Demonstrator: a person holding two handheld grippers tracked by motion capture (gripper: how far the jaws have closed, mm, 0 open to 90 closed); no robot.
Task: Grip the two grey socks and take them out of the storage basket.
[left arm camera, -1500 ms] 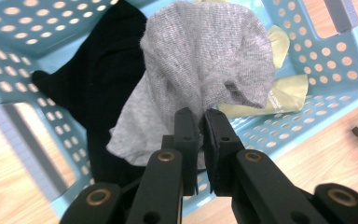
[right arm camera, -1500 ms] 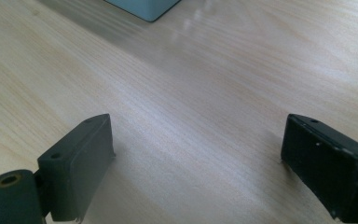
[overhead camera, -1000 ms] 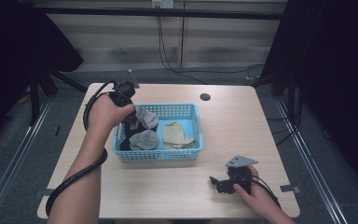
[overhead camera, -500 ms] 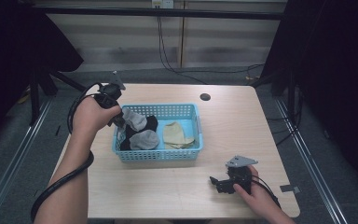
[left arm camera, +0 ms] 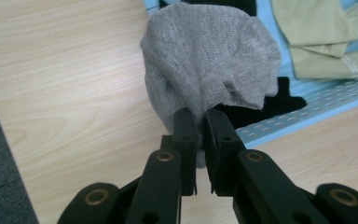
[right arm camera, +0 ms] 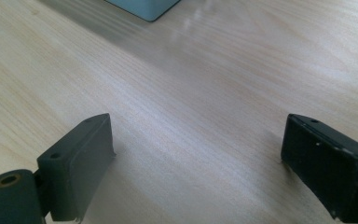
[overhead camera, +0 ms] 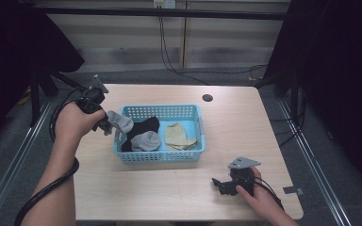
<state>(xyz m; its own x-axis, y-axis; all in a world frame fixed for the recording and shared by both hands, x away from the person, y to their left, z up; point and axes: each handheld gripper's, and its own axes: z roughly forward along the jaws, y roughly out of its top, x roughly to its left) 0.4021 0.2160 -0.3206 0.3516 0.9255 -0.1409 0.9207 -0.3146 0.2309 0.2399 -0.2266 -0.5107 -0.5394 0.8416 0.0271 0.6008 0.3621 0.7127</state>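
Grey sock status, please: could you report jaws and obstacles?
Left gripper shut on grey sock, over basket rim. Right gripper open, on table. Nothing in the way.

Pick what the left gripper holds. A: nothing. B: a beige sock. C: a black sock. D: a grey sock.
D: the left gripper is shut on a grey sock, which hangs at the left edge of the basket.
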